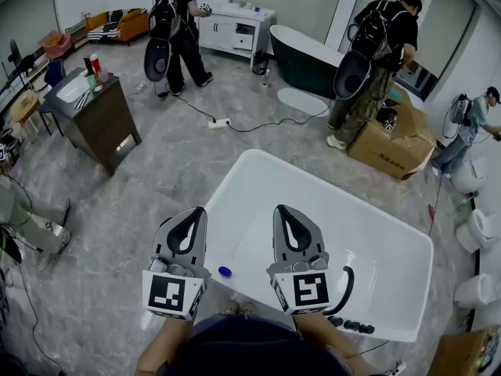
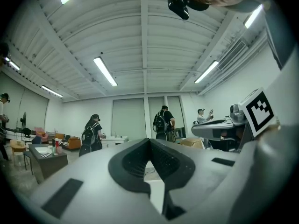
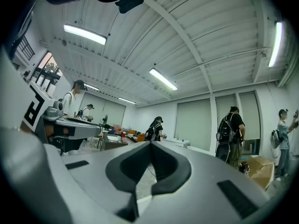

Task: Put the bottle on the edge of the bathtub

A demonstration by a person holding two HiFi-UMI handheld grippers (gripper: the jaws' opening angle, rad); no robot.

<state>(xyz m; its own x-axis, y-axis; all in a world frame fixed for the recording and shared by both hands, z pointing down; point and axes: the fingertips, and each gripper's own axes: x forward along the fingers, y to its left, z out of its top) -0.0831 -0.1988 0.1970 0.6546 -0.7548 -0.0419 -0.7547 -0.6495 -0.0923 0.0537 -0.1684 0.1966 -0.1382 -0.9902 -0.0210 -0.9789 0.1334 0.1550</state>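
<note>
both closed, empty: left gripper (image 1: 194, 212), right gripper (image 1: 282, 210) at bathtub (image 1: 376, 249); blue object (image 1: 225, 271) near rim.

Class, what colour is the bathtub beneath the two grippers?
The bathtub is white; the head view shows it best.

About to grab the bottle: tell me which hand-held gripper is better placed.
Left, probably. The bottle lies in the bathtub close beside the left hand-held gripper; the right hand-held gripper is farther off. Both are shut and empty, so it must open first.
</note>
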